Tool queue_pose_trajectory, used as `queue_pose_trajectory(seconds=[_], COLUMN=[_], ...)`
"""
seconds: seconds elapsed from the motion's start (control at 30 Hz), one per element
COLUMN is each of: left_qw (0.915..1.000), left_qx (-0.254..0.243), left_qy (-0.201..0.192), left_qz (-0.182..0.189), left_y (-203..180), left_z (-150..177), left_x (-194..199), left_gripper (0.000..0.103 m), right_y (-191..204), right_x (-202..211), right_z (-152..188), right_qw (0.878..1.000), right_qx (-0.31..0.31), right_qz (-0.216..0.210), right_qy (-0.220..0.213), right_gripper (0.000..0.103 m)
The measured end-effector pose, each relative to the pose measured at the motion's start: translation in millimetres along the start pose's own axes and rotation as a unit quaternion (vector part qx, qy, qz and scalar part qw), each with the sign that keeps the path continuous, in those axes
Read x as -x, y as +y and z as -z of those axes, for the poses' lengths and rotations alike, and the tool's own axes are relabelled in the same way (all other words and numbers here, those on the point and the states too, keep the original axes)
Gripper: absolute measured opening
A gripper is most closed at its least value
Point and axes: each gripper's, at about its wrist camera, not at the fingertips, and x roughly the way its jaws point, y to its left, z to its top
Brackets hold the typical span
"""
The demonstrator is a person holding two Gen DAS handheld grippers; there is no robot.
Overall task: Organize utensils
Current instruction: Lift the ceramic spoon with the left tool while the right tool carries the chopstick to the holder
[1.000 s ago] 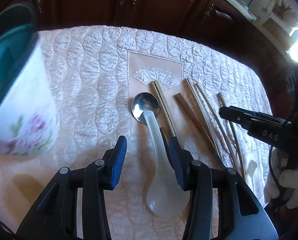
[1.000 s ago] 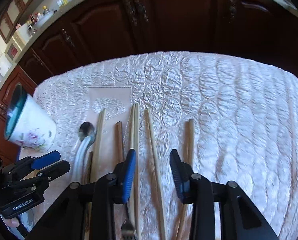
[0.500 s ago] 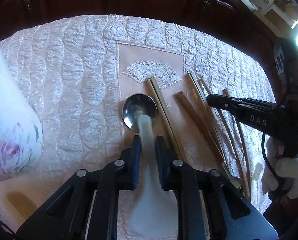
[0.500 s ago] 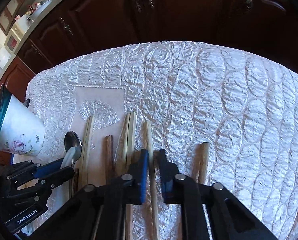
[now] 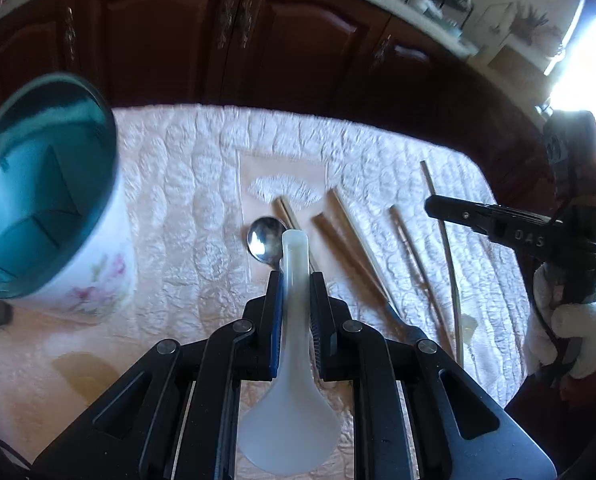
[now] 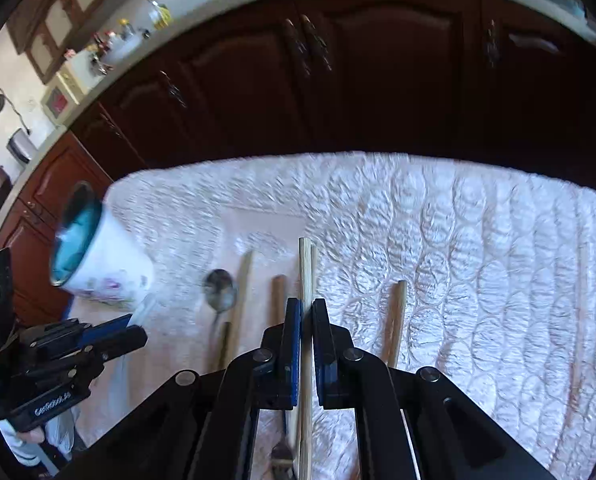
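Observation:
My left gripper [image 5: 294,280] is shut on a white ceramic soup spoon [image 5: 292,380] and holds it above the cloth, handle end forward. My right gripper [image 6: 305,308] is shut on a pale wooden chopstick [image 6: 305,276], lifted off the cloth; it also shows in the left wrist view [image 5: 443,220]. A metal spoon [image 5: 266,237] and several wooden chopsticks [image 5: 353,236] lie on the cloth. A white floral cup [image 5: 46,200] with a teal inside stands at the left, also in the right wrist view [image 6: 98,264].
A quilted pink-white cloth [image 5: 186,208] covers the table. A fork [image 6: 282,456] lies near the front edge. Dark wooden cabinets [image 6: 337,80] stand behind the table. The left gripper shows at the lower left of the right wrist view [image 6: 110,332].
Both grippers closed from open: the left on the soup spoon, the right on a chopstick. Both have since lifted their items off the cloth, and the cup has come back into the left view.

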Motion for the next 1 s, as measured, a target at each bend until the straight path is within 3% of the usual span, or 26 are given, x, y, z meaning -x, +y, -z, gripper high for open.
queue_pose_trajectory(seconds=[0.33, 0.7, 0.83, 1.0], left_qw=[0.9996, 0.9952, 0.9878, 0.9713], left_qx=[-0.011, -0.004, 0.006, 0.029], left_qy=[-0.02, -0.097, -0.155, -0.22], left_qz=[0.014, 0.011, -0.019, -0.085], left_y=[-6.2, 15.0, 39.4, 75.7], left_z=[9.5, -17.3, -39.2, -64.7], left_x=[32.4, 107.3, 139.9, 153.8], left_gripper=[0.012, 0.012, 0.012, 0.012], right_y=[36.5, 90.3, 116.5, 146.5], right_x=[49.5, 90.8, 109.2, 125.1], right_z=[2.1, -16.9, -34.8, -58.5], right_qw=[0.999, 0.992, 0.987, 0.979], right_qx=[0.026, 0.07, 0.088, 0.098], right_qz=[-0.009, -0.045, -0.064, -0.096], right_qy=[-0.043, -0.094, -0.12, -0.153], right_gripper=[0.005, 0.005, 0.005, 0.005])
